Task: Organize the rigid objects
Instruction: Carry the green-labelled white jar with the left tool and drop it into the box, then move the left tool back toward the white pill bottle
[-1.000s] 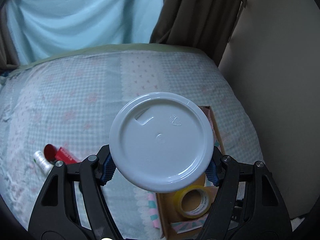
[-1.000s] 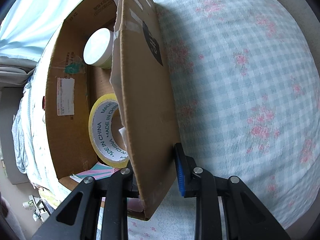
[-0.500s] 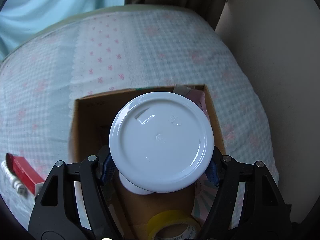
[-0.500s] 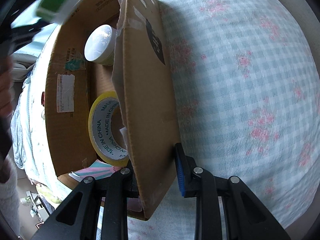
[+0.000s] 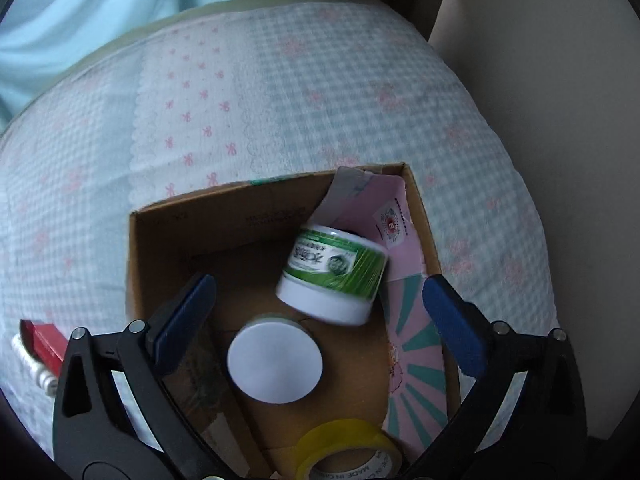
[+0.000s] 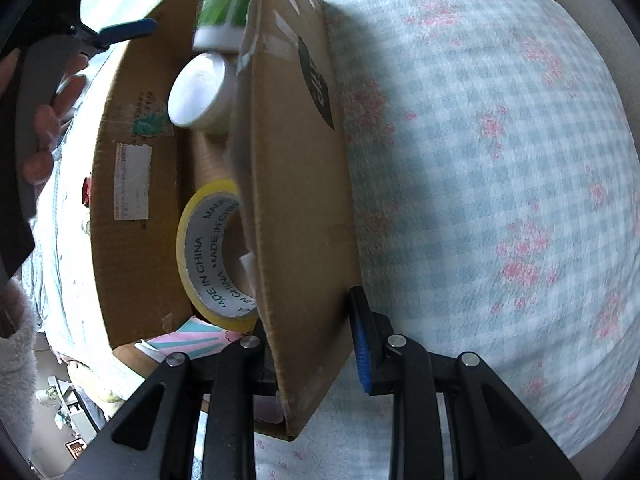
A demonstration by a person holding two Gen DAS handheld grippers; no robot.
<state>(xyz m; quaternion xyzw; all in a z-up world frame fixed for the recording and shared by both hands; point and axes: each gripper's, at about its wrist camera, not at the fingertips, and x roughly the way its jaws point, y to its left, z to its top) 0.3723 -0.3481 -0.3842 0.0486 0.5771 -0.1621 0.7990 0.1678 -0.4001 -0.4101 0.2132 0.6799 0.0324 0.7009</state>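
Jar (image 5: pixel 334 272) white, green label – tape (image 6: pixel 212 248) yellow – box (image 5: pixel 224 220) brown – bedspread (image 5: pixel 320 100) pale-blue gingham, pink flowers.

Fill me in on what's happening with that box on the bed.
A person is packing items into a cardboard box. The left claw is opening above it, and a green-labelled jar, free of its pads, is tilted inside near a white-lidded jar and a yellow tape roll. The right claw grips the box's side wall.
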